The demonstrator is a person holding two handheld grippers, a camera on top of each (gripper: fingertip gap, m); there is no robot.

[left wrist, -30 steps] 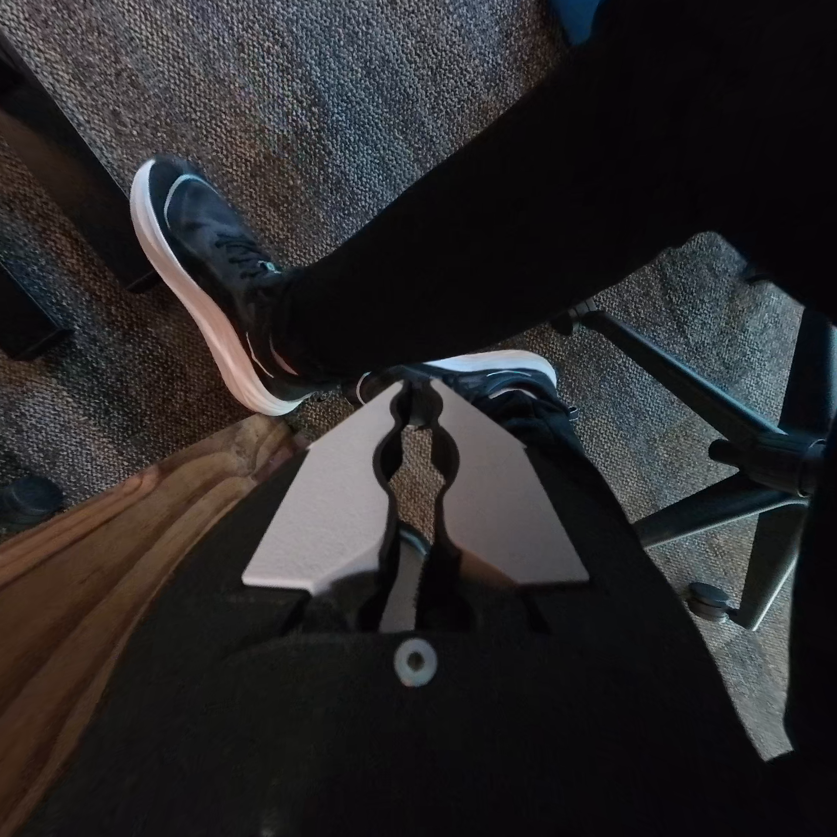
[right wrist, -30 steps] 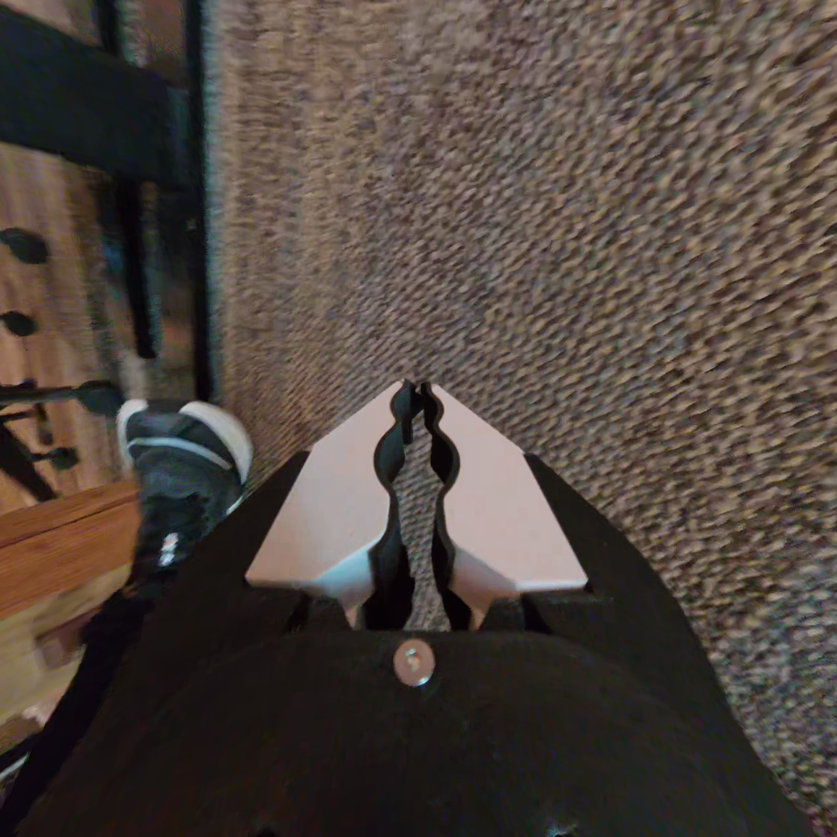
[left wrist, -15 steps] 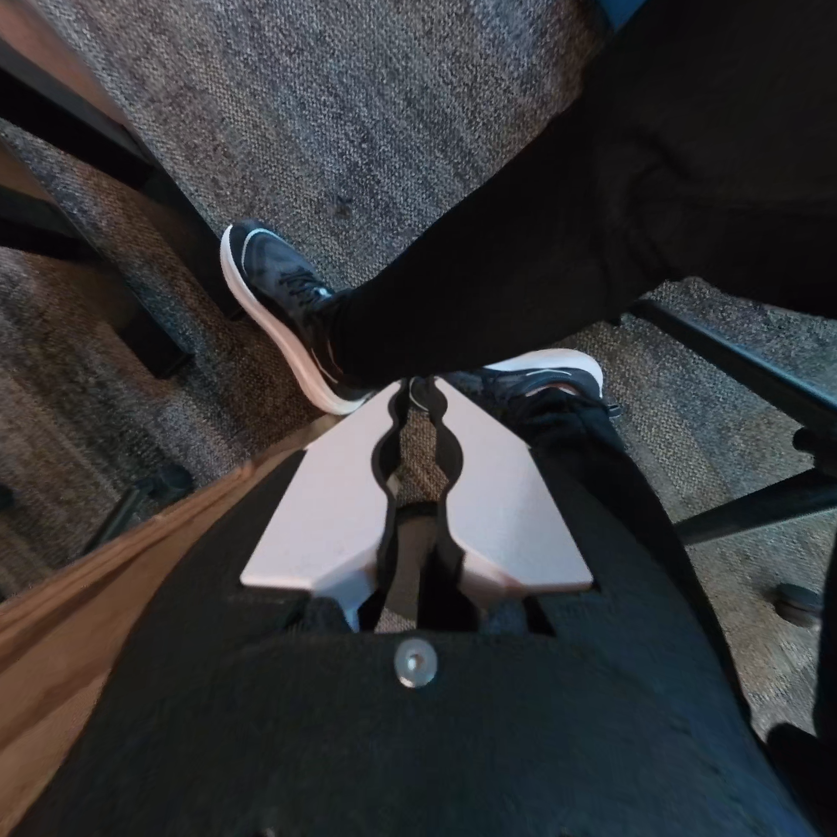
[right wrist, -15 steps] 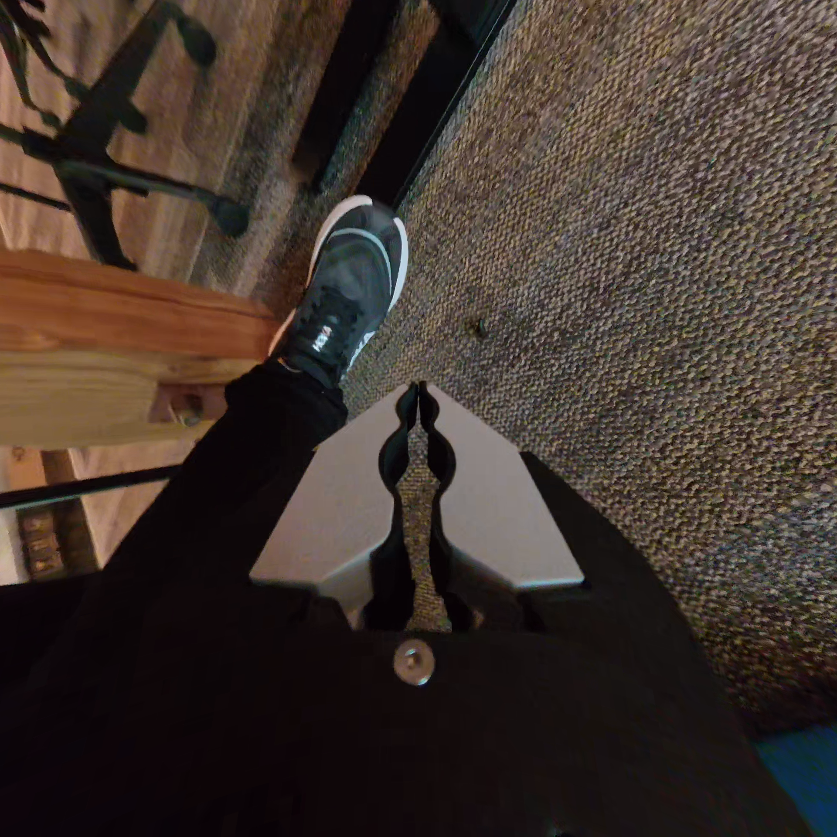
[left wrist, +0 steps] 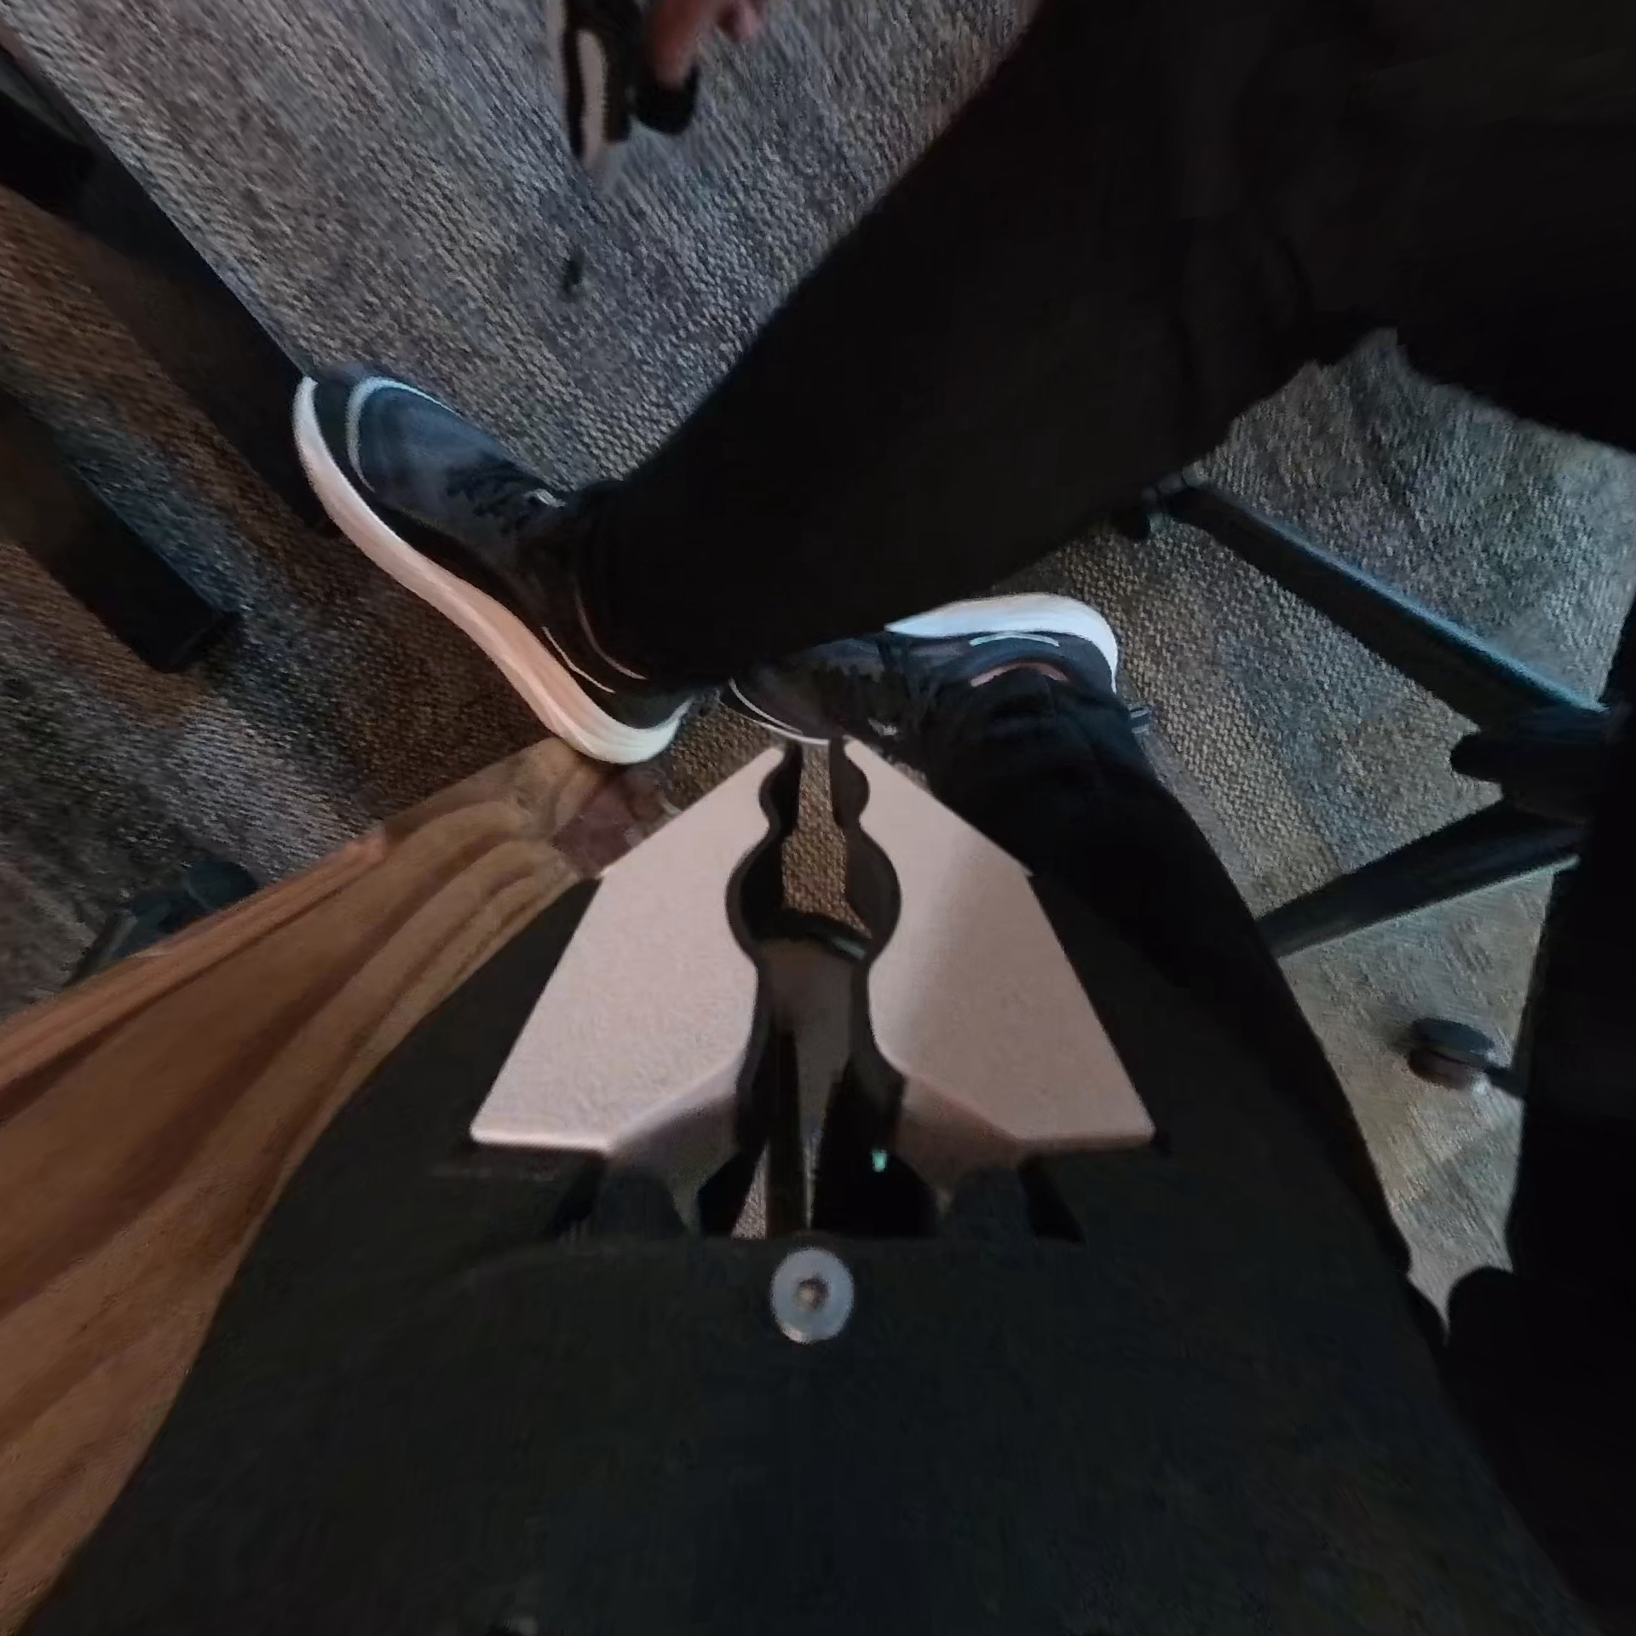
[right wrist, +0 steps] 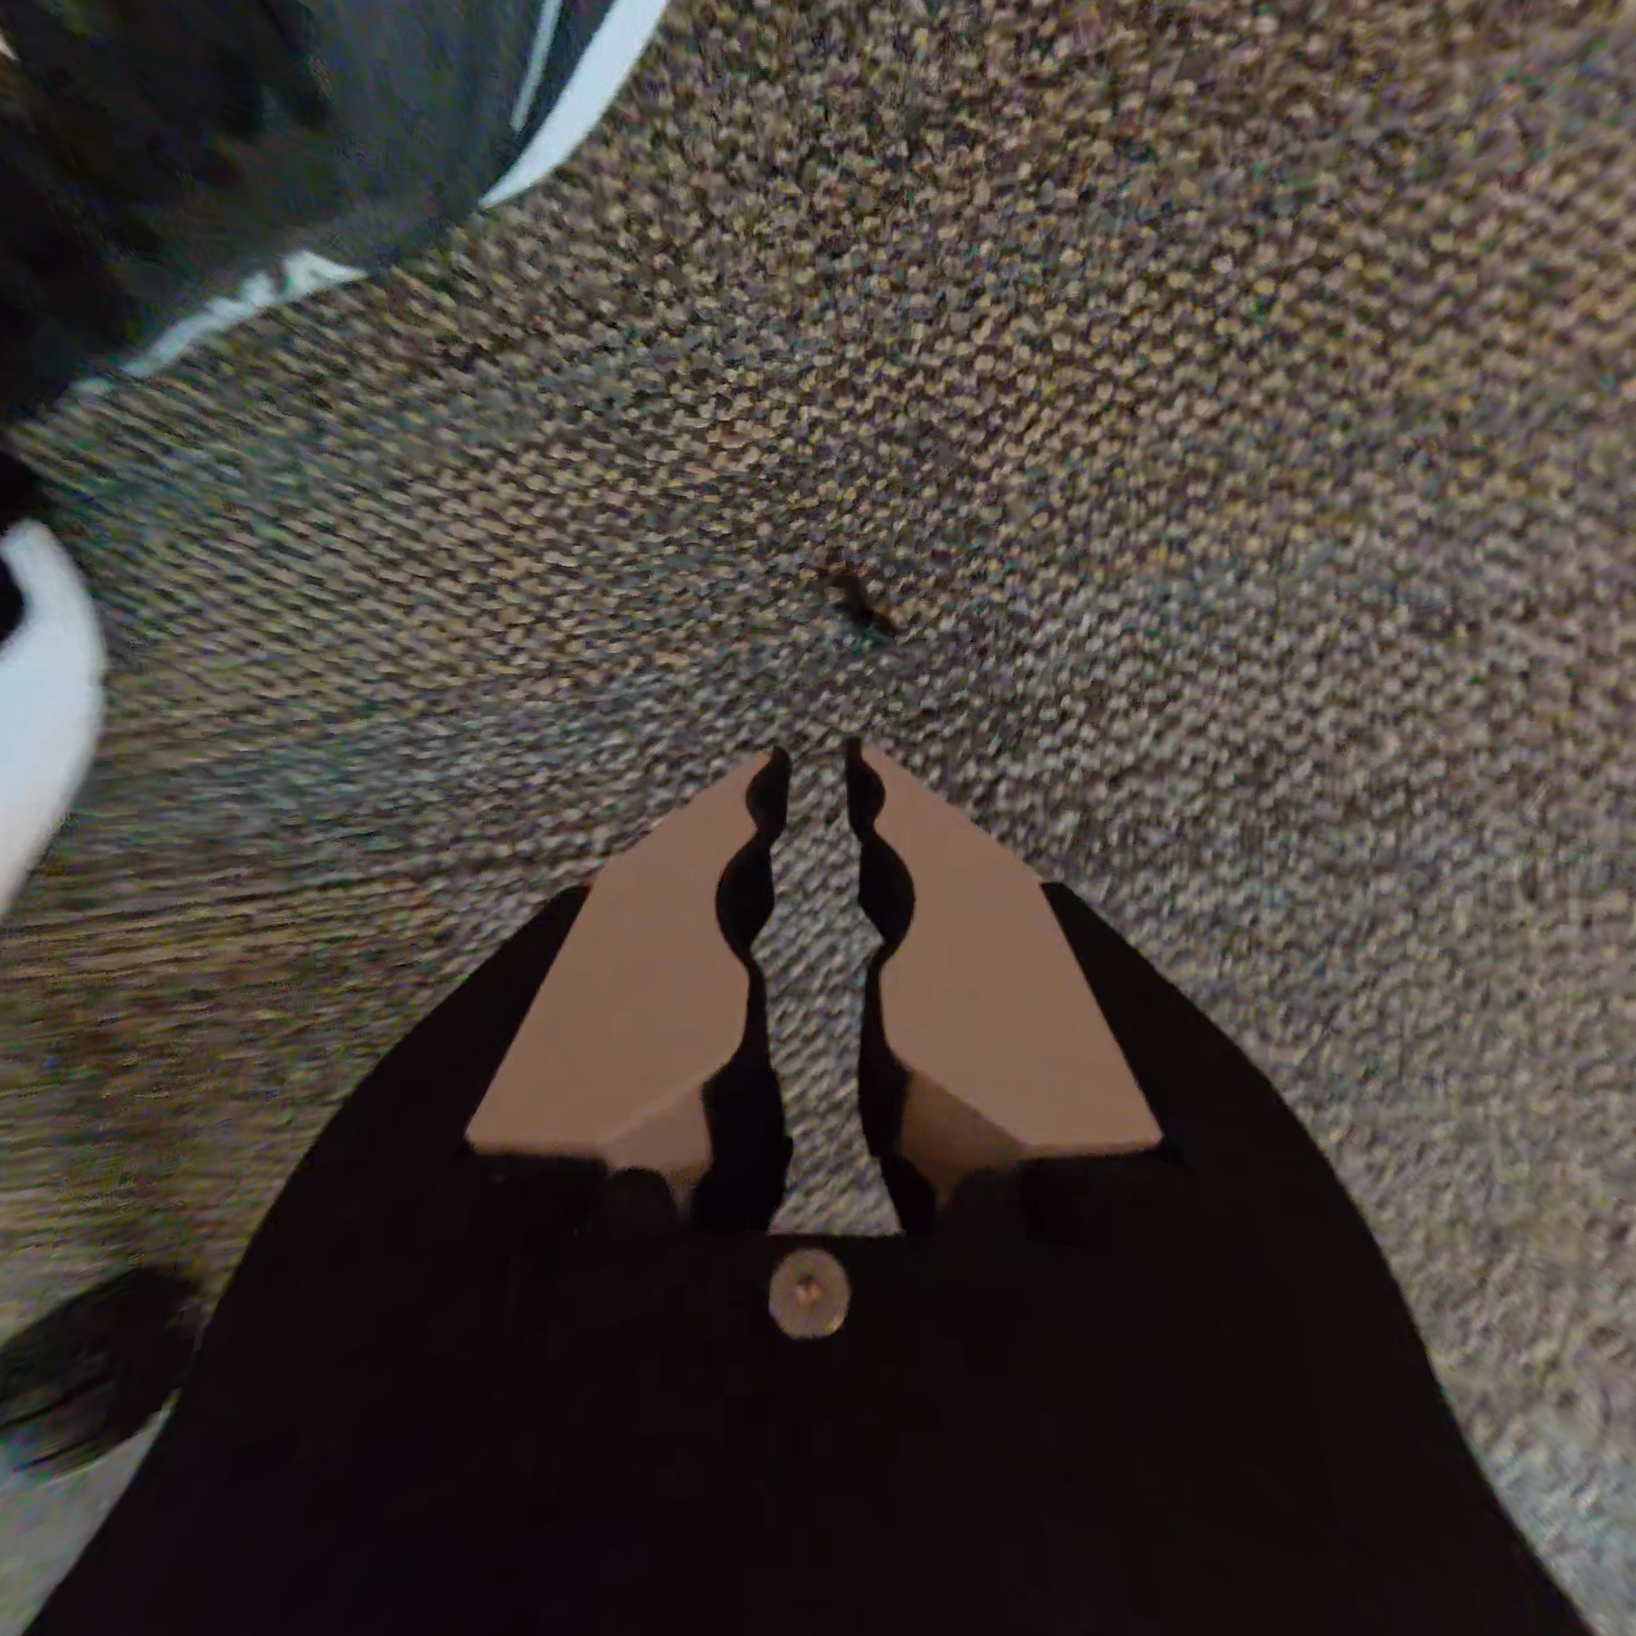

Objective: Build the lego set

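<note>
Both my grippers point down at speckled grey-brown carpet, nothing picked up. Left gripper fingers slightly parted, empty, near black white-soled sneaker. Right gripper fingers narrowly spread, empty, small dark speck just ahead. Progress: cannot tell.

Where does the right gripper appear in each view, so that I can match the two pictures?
Left wrist view: right gripper, small and blurred, at the top edge.
Right wrist view: the same gripper, bottom centre, fingers slightly apart.
Shared landmark: black shoe with white sole.
</note>
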